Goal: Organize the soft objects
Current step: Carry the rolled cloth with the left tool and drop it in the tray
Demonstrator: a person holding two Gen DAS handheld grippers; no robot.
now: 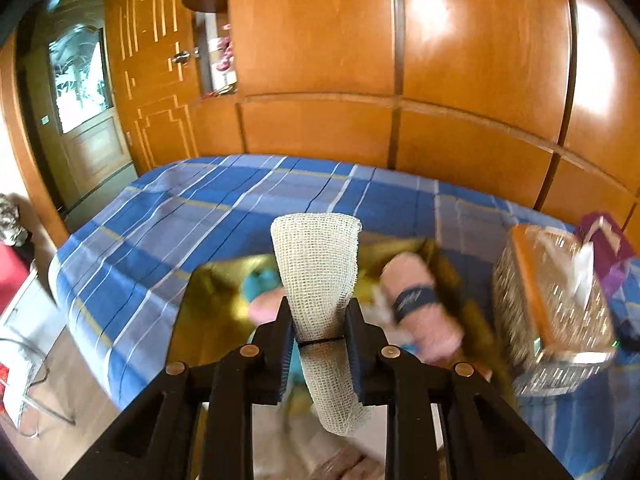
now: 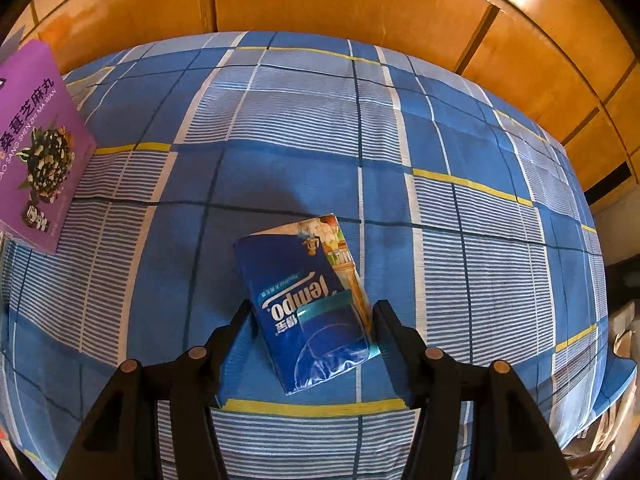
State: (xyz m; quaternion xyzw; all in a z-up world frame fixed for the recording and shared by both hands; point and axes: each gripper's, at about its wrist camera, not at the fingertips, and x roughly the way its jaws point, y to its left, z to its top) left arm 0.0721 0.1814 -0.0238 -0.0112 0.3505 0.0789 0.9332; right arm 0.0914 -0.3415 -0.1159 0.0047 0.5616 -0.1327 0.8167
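Observation:
My left gripper (image 1: 319, 322) is shut on a rolled beige mesh cloth (image 1: 318, 264) tied with a black band, held upright above a yellow container (image 1: 212, 296) on the bed. Inside it lie a pink roll with a dark band (image 1: 420, 304) and a teal soft item (image 1: 260, 280), both blurred. My right gripper (image 2: 310, 314) is open, its fingers on either side of a blue Tempo tissue pack (image 2: 308, 304) lying flat on the blue plaid bedsheet (image 2: 320, 128).
A woven tissue box (image 1: 552, 312) stands right of the container, with a purple box (image 1: 608, 244) behind it, also in the right wrist view (image 2: 36, 148). Wooden wardrobe panels (image 1: 400, 60) back the bed. A door (image 1: 84, 120) and floor clutter are at left.

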